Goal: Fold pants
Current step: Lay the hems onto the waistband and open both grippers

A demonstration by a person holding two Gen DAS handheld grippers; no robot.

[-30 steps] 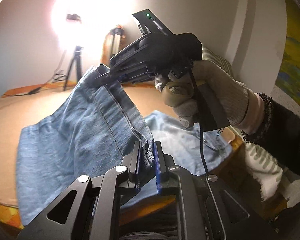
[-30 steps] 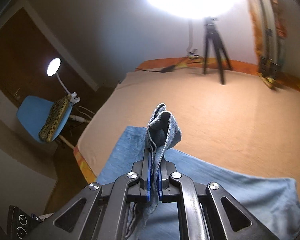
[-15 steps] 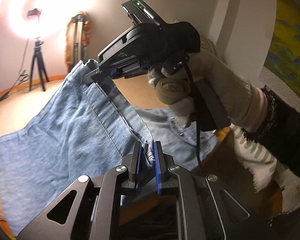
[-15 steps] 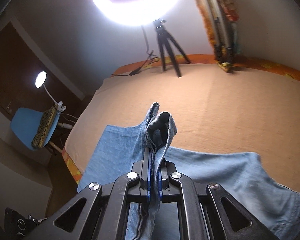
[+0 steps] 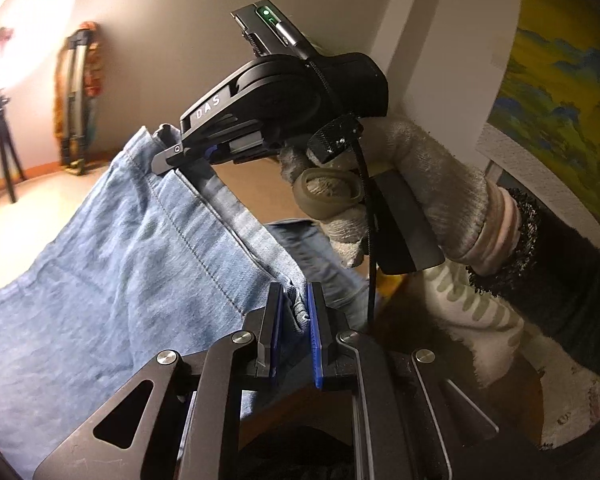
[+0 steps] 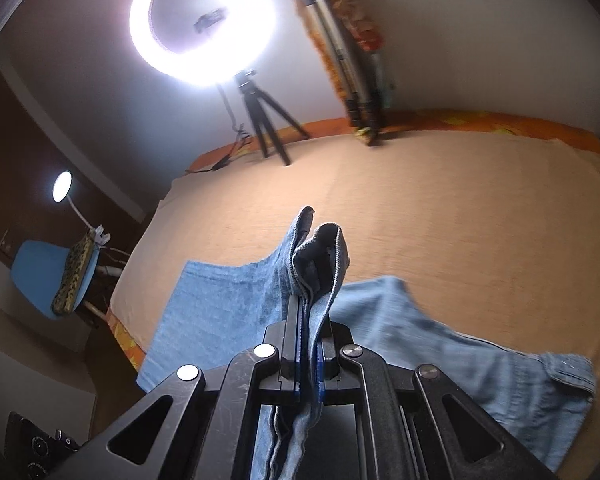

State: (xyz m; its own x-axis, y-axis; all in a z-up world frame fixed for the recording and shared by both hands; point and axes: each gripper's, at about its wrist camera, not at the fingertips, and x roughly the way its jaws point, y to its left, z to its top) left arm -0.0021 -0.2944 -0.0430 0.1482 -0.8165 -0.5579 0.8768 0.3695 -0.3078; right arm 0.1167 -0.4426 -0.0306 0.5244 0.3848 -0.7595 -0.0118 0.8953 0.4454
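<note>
Light blue denim pants (image 5: 112,280) hang lifted by their hem over a tan bed cover (image 6: 460,216). My left gripper (image 5: 294,300) is shut on one corner of the hem, with denim bunched between its blue pads. My right gripper (image 6: 306,320) is shut on the other corner, and folded hem fabric (image 6: 320,256) sticks up past its tips. In the left wrist view the right gripper (image 5: 168,156) shows from the side, held by a gloved hand (image 5: 400,184), with the hem stretched between both grippers. The waistband (image 6: 568,368) lies on the bed at the right.
A lit ring light (image 6: 204,20) on a small tripod (image 6: 264,120) stands at the far edge of the bed. A folded tripod (image 6: 348,60) leans on the wall. A blue chair (image 6: 40,280) and a desk lamp (image 6: 62,186) stand left of the bed. A yellow picture (image 5: 560,100) hangs at the right.
Both grippers have swept sideways over the bed with the hem still held. The waistband has come into the right wrist view, and the ring light has slid left in both views.
</note>
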